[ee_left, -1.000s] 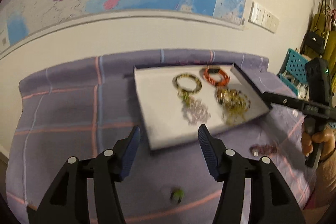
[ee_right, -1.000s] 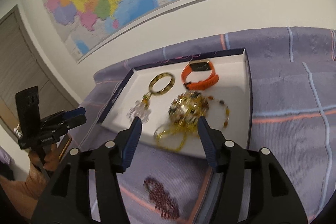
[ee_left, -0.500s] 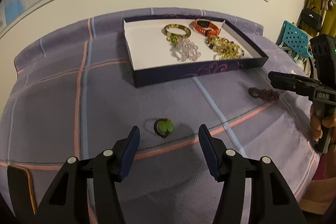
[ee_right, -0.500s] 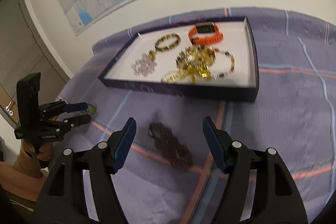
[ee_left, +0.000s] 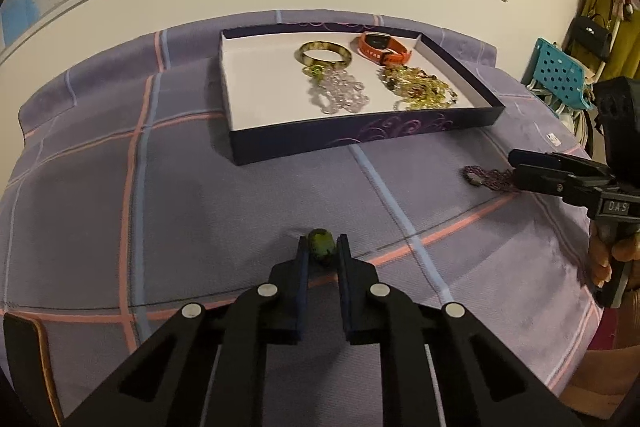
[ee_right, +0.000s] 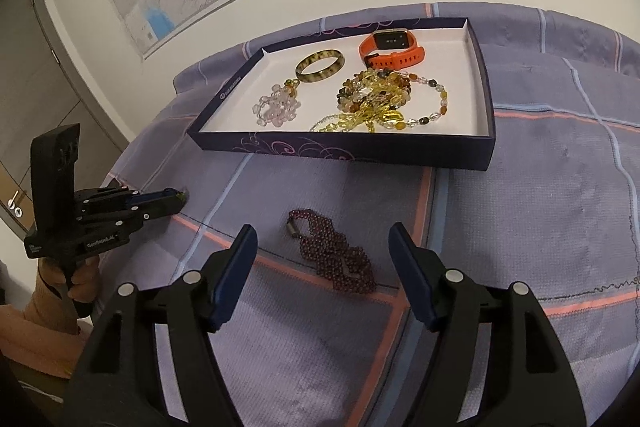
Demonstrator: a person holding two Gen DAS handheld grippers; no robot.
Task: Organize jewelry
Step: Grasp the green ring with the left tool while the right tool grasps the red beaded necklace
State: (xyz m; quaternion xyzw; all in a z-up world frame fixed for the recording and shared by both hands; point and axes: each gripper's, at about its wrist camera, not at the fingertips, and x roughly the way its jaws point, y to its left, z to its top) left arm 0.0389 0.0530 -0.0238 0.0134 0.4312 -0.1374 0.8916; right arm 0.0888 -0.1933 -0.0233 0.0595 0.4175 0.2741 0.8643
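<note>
On a purple plaid cloth [ee_left: 200,187], a dark box [ee_right: 348,147] at the far side holds bracelets, while the right gripper [ee_right: 322,263] hovers, jaws spread, over a garnet bracelet [ee_right: 336,255], and the left gripper [ee_left: 322,253] pinches a green bead [ee_left: 321,246] nearby.

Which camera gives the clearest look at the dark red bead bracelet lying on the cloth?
The right wrist view: the dark red bead bracelet lies whole and close, ahead of the open right gripper. In the left wrist view it sits small at the right, partly hidden behind that gripper.
</note>
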